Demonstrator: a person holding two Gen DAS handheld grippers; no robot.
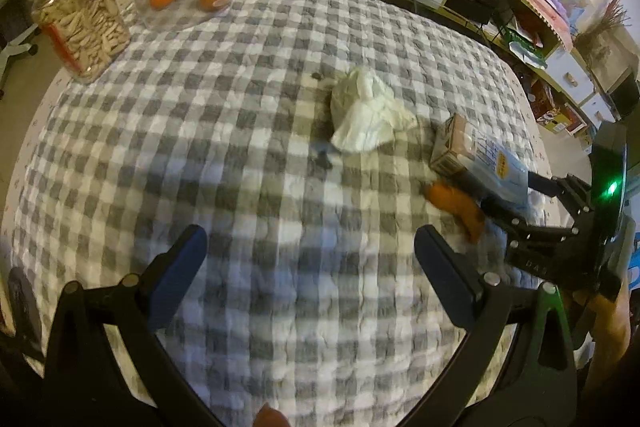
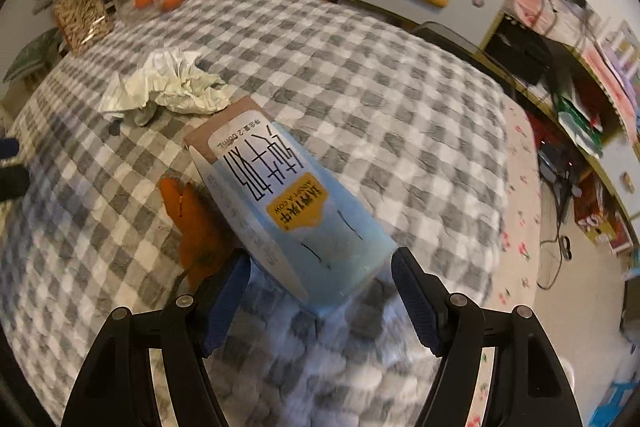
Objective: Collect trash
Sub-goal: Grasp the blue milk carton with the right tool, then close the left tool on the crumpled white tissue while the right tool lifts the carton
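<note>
Right gripper [image 2: 320, 279] spread around the near end of a blue milk carton [image 2: 288, 203], pads not pressing, carton lying on checked tablecloth [image 2: 400, 99] beside orange peel [image 2: 192, 223], crumpled tissue [image 2: 168, 87] beyond, left gripper [image 1: 310, 259] spread and empty.

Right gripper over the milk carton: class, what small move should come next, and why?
Probably ease the right gripper a little further down and forward, then close on the milk carton. Its fingers stand open on either side of the carton's near end and do not seem to press it yet. Orange peel lies tight against the carton's left side, so keep that finger clear of it.
</note>
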